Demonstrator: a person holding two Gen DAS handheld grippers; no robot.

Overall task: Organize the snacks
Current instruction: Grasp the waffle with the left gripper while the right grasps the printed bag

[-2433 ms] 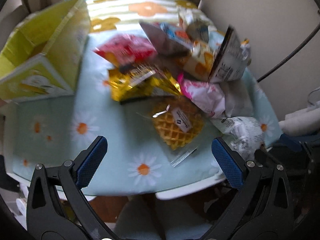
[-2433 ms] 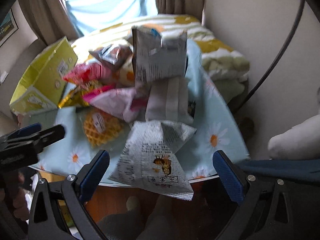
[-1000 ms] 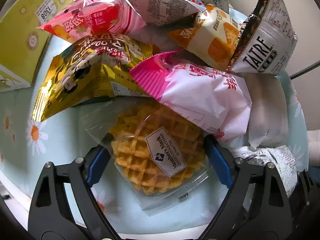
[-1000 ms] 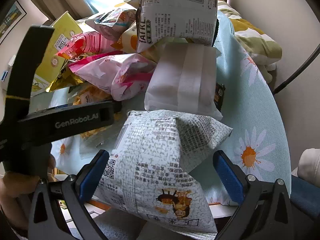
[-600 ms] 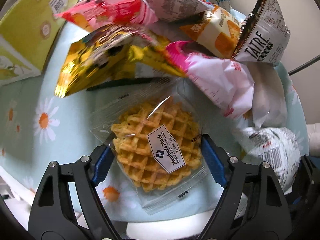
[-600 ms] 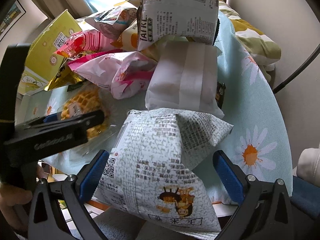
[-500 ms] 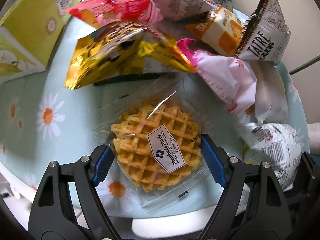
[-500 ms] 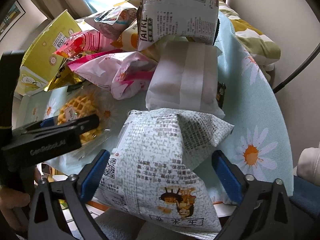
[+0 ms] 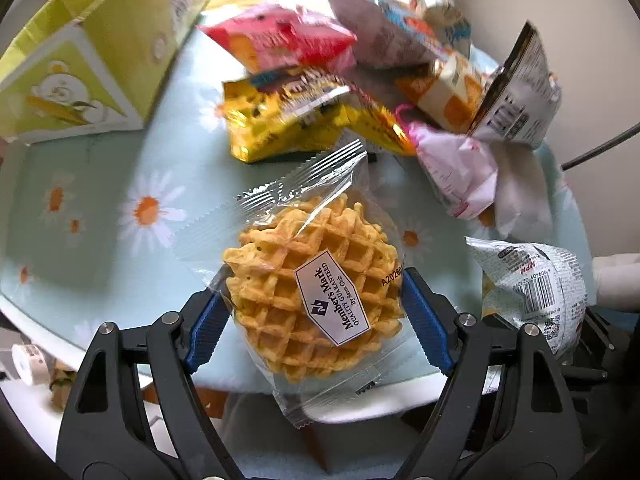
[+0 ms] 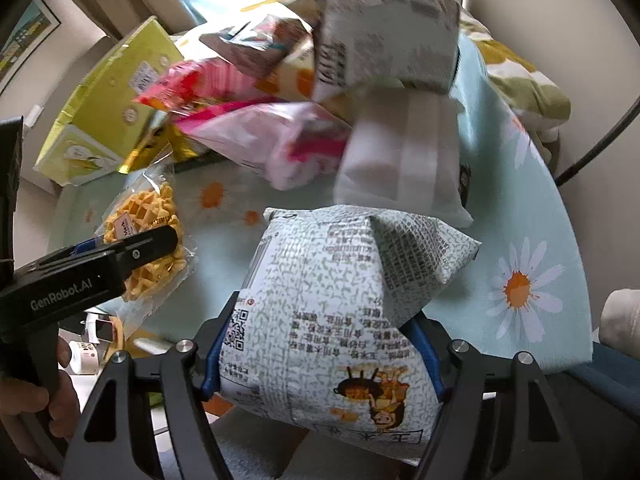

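Two snacks are held at once, one in each tong. The left gripper (image 9: 316, 320) has its blue pads (image 9: 204, 320) pressed against both sides of a clear-wrapped waffle (image 9: 312, 292), a round golden grid with a white label, and the packet looks lifted off the near edge of the table (image 9: 100, 216), its crimped end pointing toward the far side. The right gripper (image 10: 320, 364) is clamped on a pale green-grey speckled bag (image 10: 340, 300) printed with dark text and a small cartoon figure; the bag bulges out beyond the pads and fills the near middle of that view.

Seen from the right wrist, the left gripper (image 10: 132, 252) sits to the left with the waffle (image 10: 148, 236) pinched in it, and a hand (image 10: 52, 396) wraps its handle.

Farther back on the daisy-print cloth lies a heap of packets. A gold foil bag (image 9: 292, 120) lies nearest, a red and pink pouch (image 9: 280, 40) beyond it, a pink and white bag (image 9: 460, 168) to the right, and a grey bag with black lettering (image 9: 516, 96) standing tilted at the far right. A plain white packet (image 10: 404, 164) lies just beyond the speckled bag, touching the pile.

An open yellow-green cardboard box (image 9: 92, 64) rests at the far left of the table, apart from the heap.
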